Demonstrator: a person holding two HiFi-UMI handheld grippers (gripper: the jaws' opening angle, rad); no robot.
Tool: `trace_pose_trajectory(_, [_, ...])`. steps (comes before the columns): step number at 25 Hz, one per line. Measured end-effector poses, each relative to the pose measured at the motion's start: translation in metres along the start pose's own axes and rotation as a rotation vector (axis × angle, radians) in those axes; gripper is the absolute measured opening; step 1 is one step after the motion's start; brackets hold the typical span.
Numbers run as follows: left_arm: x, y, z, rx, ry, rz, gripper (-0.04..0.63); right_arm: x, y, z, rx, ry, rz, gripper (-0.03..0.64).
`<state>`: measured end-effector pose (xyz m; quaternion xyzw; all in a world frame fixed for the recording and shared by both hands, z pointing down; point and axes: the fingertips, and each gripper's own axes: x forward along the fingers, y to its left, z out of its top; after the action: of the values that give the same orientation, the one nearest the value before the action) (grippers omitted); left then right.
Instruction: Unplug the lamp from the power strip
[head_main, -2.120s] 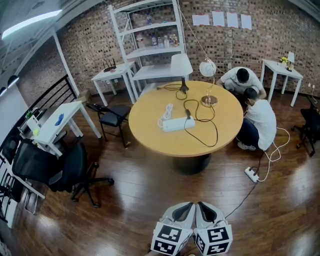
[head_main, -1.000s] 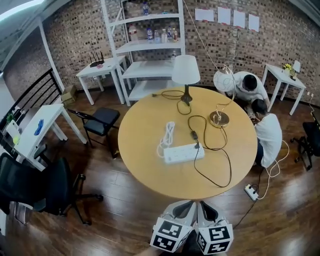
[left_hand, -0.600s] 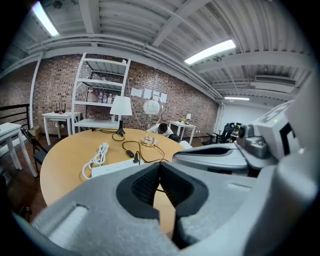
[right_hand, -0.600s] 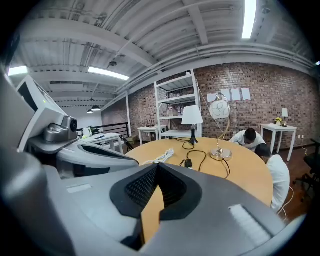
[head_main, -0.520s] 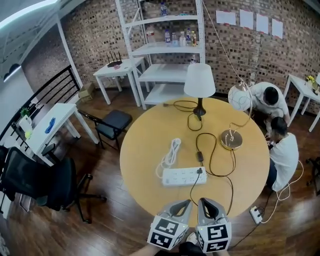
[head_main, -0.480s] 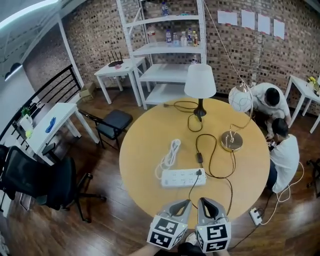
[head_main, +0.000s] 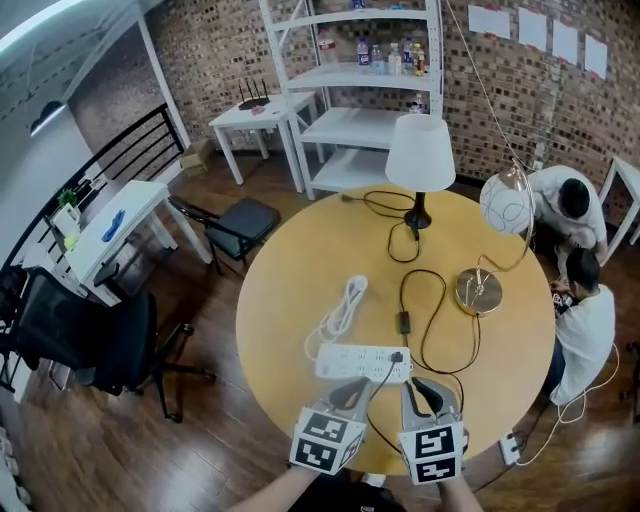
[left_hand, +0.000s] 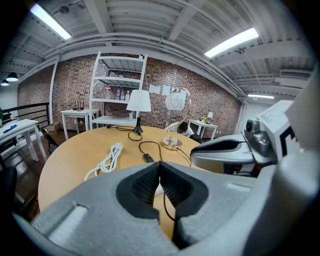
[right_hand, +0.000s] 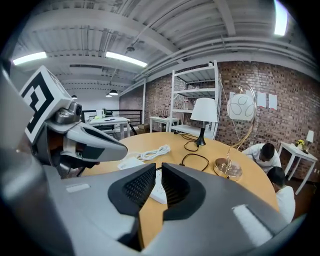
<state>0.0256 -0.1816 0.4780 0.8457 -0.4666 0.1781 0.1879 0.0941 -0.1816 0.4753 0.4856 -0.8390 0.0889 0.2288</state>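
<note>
A white power strip (head_main: 363, 363) lies on the round wooden table (head_main: 290, 280) near its front edge, with one black plug (head_main: 397, 356) in it. The plug's black cord (head_main: 404, 322) loops back toward a brass-based globe lamp (head_main: 479, 290). A white-shaded lamp (head_main: 420, 153) stands farther back. Just short of the strip, my left gripper (head_main: 352, 392) is shut and empty. My right gripper (head_main: 428, 388) hovers below the plug; its jaws are opening, a narrow gap with nothing between them. The strip (right_hand: 158, 192) shows beyond the right gripper (right_hand: 158, 167). In its own view the left gripper (left_hand: 160, 165) has its pads touching.
A coiled white cable (head_main: 340, 312) lies left of the strip. Two people (head_main: 585, 320) crouch at the table's right side, near a floor power strip (head_main: 510, 450). A black office chair (head_main: 100, 340), a small chair (head_main: 240, 222) and white shelving (head_main: 370, 80) surround the table.
The view has moved up to the table. Both grippers now reach over its front edge, close to the power strip.
</note>
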Motion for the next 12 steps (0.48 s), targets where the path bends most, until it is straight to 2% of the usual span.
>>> trace_pose_trajectory(6, [0.040, 0.021, -0.010, 0.019, 0.049, -0.024, 0.005, 0.042, -0.018, -0.015, -0.098, 0.095, 0.044, 0.049])
trace_pose_trajectory(12, [0.071, 0.040, -0.036, 0.008, 0.134, -0.063, 0.005, 0.078, -0.022, -0.033, -0.166, 0.182, 0.111, 0.054])
